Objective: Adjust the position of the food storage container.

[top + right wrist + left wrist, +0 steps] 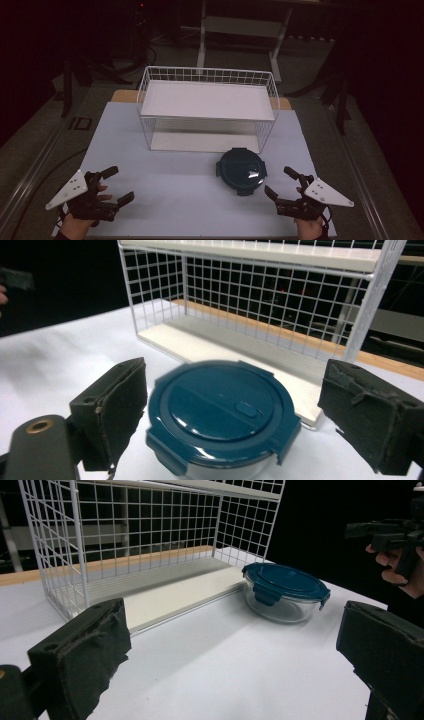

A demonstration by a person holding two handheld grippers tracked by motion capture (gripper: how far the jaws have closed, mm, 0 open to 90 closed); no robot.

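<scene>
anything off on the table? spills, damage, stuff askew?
Nothing stands out. The lidded glass container sits upright, teal lid latched, in front of the white wire shelf rack, which stands square on the table. No spills.

Dim room (nearly black), grey floor (45,125), pale frame stand (240,25) behind the table (175,190).

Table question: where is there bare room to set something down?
The white table is bare between the left gripper and the blue-lidded glass container. The wire rack's top shelf and bottom shelf look free too. It is tight between container and rack, near the right gripper.
</scene>
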